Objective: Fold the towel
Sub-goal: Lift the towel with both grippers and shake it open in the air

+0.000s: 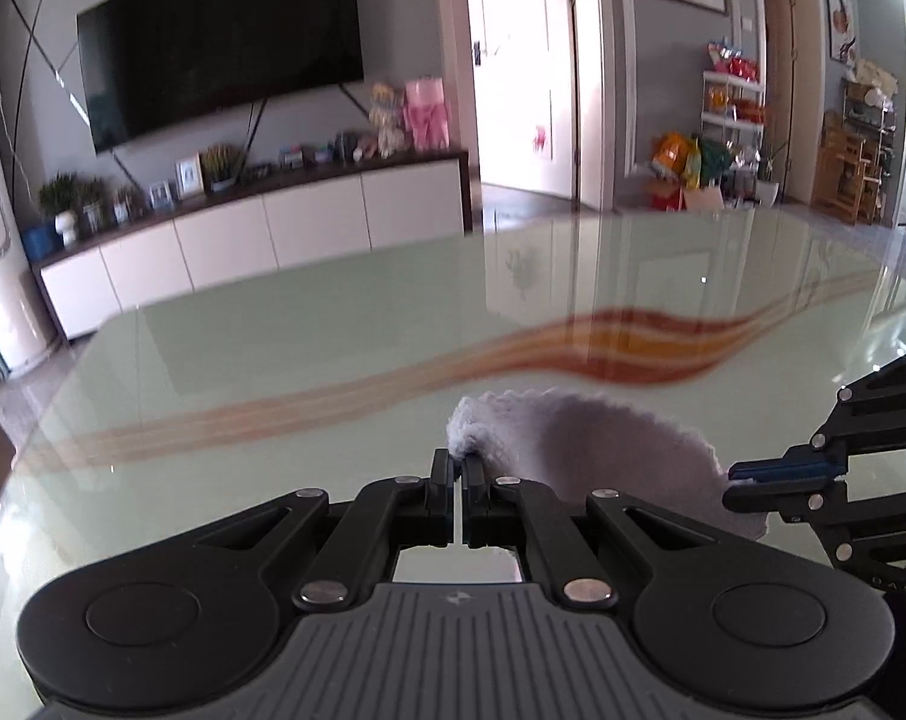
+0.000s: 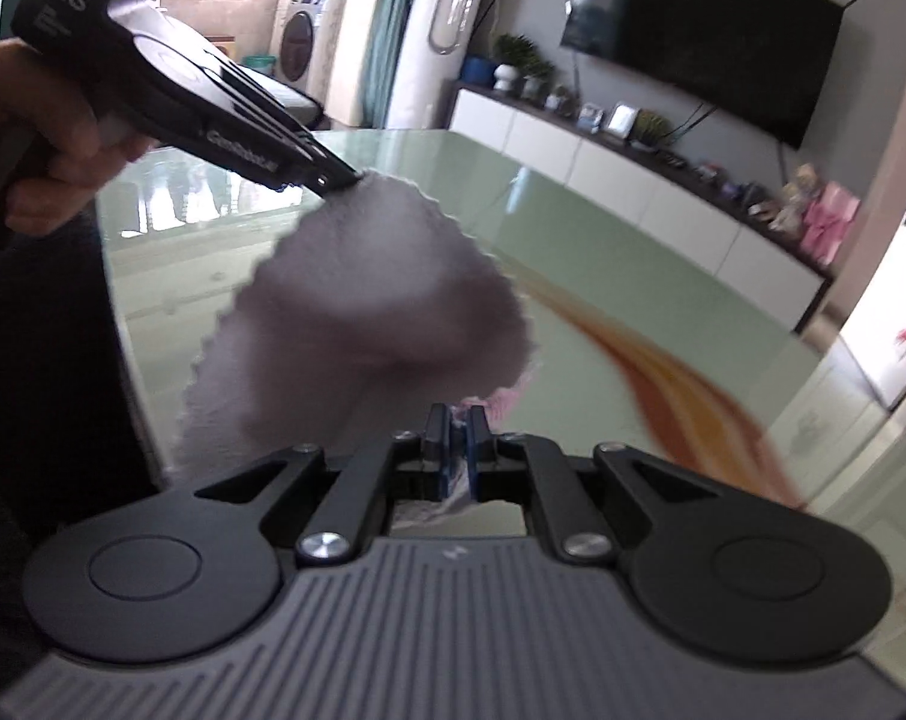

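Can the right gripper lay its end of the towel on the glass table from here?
Probably yes. The right gripper is shut on the towel, the left gripper pinches another corner, and the glass table shows nothing in the way.

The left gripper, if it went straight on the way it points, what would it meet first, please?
The towel that the left gripper already pinches bunches just ahead; past it the line probably slopes down onto the glass table, though depth is unclear.

What we cannot make out

Our towel [image 2: 363, 288] is motion-blurred in the right view; its lower part hides behind the right gripper [image 2: 456, 420].
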A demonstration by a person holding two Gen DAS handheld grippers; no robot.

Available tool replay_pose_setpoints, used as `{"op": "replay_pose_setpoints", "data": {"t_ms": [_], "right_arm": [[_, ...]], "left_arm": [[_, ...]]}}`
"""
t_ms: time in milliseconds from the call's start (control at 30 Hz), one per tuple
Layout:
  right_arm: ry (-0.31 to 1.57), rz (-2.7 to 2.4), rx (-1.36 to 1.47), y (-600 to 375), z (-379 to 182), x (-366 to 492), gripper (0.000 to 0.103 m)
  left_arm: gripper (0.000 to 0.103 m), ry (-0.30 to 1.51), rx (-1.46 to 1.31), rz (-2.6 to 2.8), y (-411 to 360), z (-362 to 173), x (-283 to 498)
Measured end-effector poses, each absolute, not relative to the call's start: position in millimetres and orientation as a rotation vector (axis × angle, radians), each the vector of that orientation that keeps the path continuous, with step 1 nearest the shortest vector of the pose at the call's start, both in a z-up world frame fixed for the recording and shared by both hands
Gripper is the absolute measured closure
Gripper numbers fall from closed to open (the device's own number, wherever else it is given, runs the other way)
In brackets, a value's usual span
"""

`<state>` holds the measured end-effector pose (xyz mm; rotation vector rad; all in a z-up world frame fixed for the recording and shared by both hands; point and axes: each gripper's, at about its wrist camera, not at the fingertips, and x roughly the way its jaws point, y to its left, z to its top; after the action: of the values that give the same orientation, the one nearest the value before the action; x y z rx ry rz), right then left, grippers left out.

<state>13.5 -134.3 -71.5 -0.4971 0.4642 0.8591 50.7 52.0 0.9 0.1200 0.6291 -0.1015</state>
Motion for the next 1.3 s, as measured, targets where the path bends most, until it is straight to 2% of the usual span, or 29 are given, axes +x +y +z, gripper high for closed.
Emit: {"op": "replay_pose_setpoints", "data": {"t_ms": [133, 267, 533, 667, 700, 800, 933, 1000, 1300], "right_arm": [[0.491, 0.851, -0.497, -131, -75, 13, 0.096], [0.495, 0.829, -0.5, -132, -73, 18, 0.08], [0.478, 0.799, -0.513, -137, -73, 14, 0.079], [0.501, 0.787, -0.514, -137, -77, 15, 0.082], [0.507, 0.784, -0.511, -137, -78, 18, 0.086], [0.505, 0.774, -0.494, -139, -76, 22, 0.092], [0.495, 0.762, -0.503, -141, -74, 18, 0.092], [0.492, 0.762, -0.513, -141, -74, 16, 0.097], [0.424, 0.721, -0.606, -137, -74, 3, 0.101]], "left_arm": [[0.101, 0.649, 0.113, -0.091, 62, -7, 49], [0.101, 0.645, 0.105, -0.089, 67, -8, 48], [0.101, 0.647, 0.108, -0.1, 66, -9, 48], [0.1, 0.648, 0.108, -0.101, 68, -9, 48], [0.1, 0.648, 0.108, -0.1, 68, -9, 48], [0.1, 0.649, 0.107, -0.097, 63, -6, 47], [0.1, 0.651, 0.108, -0.099, 59, -7, 47], [0.1, 0.651, 0.109, -0.101, 59, -7, 48], [0.1, 0.651, 0.111, -0.099, 60, -8, 47]]}}
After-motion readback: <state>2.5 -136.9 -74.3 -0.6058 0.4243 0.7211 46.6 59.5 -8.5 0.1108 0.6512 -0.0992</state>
